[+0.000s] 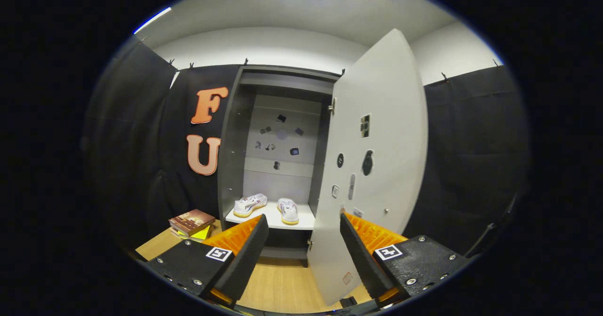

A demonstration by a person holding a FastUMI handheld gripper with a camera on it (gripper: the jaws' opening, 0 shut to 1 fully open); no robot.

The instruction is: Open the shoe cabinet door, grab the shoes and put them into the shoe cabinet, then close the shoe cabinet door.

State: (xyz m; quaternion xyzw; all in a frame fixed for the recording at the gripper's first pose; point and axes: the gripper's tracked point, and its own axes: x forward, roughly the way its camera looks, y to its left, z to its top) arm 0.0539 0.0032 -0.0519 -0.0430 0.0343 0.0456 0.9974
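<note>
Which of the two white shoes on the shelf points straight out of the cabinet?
The right white shoe, nearer the open door; the left white shoe lies angled sideways.

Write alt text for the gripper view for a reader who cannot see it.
An open shoe cabinet holds two white shoes side by side on its shelf, its door swung wide to the right. The open gripper holds nothing, its fingers spread below the shelf and door edge. Books lie left of the cabinet.

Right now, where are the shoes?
In the gripper view both shoes sit side by side on the white shelf inside the shoe cabinet, left of its open door, beyond the open gripper.
</note>
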